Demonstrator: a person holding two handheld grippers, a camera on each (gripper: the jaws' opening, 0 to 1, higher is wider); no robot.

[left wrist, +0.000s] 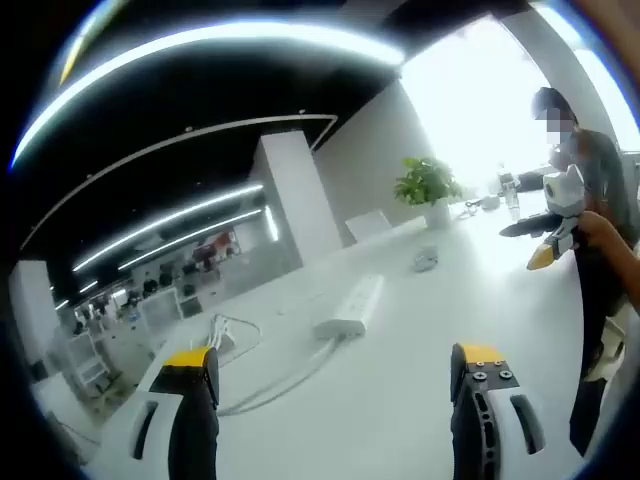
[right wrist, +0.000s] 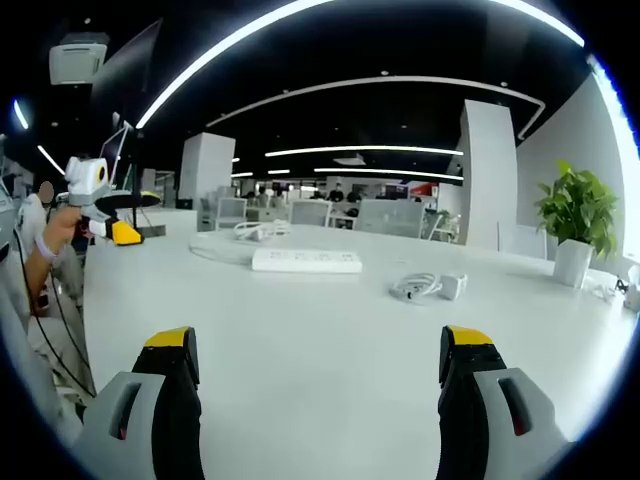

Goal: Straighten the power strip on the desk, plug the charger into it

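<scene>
Both claws hover above the table (right wrist: 330,340), jaws spread wide and empty: left claw (left wrist: 340,375), right claw (right wrist: 315,360). The power strip (right wrist: 306,260) lies flat mid-table, well ahead. The right gripper view adds the charger (right wrist: 452,286), just right of the strip.

A potted green plant (right wrist: 577,222) stood at the far edge of the white desk (right wrist: 330,330). Chairs (right wrist: 388,217) and a white pillar (right wrist: 488,175) stood behind.
</scene>
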